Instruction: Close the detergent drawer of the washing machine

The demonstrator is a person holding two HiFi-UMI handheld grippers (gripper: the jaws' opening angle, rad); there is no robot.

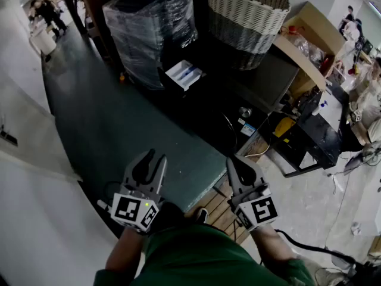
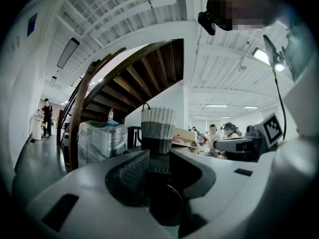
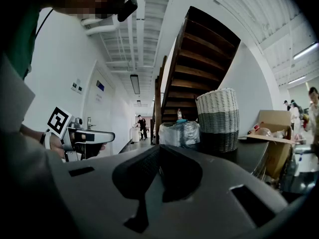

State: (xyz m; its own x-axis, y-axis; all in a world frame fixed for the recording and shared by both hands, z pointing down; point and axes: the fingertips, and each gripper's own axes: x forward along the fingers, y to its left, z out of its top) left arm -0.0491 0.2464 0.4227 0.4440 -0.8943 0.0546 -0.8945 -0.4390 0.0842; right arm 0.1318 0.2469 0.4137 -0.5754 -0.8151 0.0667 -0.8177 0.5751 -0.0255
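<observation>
Drawer (standing open) lies well beyond left gripper and right gripper.

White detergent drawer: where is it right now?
Head view, upper centre: the white detergent drawer sticks out open from the dark washing machine, between the plastic-wrapped stack on its left and the two-tone wicker basket on its right.

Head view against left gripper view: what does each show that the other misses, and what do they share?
Only the head view shows the white detergent drawer, standing pulled out. Only the left gripper view shows the underside of the wooden staircase and the ceiling. Both show the wicker basket, the plastic-wrapped stack and the left gripper, its jaws apart.
</observation>
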